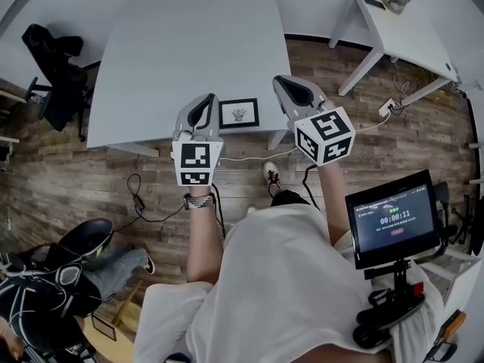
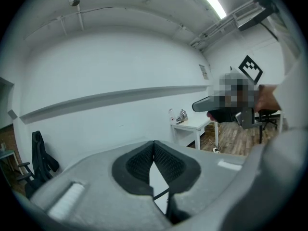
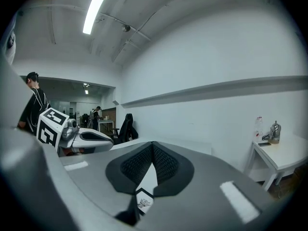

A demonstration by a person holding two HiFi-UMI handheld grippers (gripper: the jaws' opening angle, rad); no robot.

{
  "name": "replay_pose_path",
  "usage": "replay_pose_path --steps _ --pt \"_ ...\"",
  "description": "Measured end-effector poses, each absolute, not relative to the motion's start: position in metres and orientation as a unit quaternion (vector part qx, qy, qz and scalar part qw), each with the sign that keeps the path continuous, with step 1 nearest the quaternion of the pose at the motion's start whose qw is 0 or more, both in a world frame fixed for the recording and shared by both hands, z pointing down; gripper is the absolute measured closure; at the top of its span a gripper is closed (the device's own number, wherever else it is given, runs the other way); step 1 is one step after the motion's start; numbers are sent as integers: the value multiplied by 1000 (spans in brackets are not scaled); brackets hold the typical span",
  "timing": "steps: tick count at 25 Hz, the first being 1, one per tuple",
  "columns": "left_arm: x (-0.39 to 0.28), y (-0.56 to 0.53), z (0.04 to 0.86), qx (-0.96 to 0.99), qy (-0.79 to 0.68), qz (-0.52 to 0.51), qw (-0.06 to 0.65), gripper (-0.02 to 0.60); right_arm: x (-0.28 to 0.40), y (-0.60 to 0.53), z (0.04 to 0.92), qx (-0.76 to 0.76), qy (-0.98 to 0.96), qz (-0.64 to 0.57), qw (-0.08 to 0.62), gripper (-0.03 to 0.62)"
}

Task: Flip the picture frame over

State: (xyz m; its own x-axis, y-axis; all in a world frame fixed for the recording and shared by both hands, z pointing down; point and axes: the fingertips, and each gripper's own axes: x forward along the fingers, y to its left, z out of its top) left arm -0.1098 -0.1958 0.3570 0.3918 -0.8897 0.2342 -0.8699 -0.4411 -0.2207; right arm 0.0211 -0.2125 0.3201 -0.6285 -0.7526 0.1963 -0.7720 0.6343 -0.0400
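the small screen (image 1: 393,219) at the right shows a timer reading 00:00:11; its other lines are too small to read.

One picture frame (image 1: 239,113), two tables (image 1: 189,44) (image 1: 412,36), two tools (image 1: 201,103) (image 1: 290,86).

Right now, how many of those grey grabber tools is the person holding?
2. The grey left gripper shows just left of the small black picture frame; the grey right gripper just right of it. None seems hidden.

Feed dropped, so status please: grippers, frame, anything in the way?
Left gripper shut, empty. Right gripper shut, empty. Picture frame flat at table edge, face up. Nothing blocking it.
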Motion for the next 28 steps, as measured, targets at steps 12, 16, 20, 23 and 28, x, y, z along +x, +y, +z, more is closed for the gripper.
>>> replay_pose_path --steps 12,16,20,23,28 --pt "-108 -196 306 -830 534 -142 79 578 30 -214 280 458 -887 5 63 592" --pt "-103 -195 305 -831 531 -143 84 577 34 -214 280 464 -883 4 62 592" --pt "-95 -194 307 -836 523 -142 84 577 39 -214 284 465 -883 11 62 592" --pt "-92 -195 307 -838 521 -140 86 578 41 -214 288 465 -883 14 65 592" --pt "-91 -196 310 -838 521 -141 84 577 43 -215 293 465 -882 16 70 592"
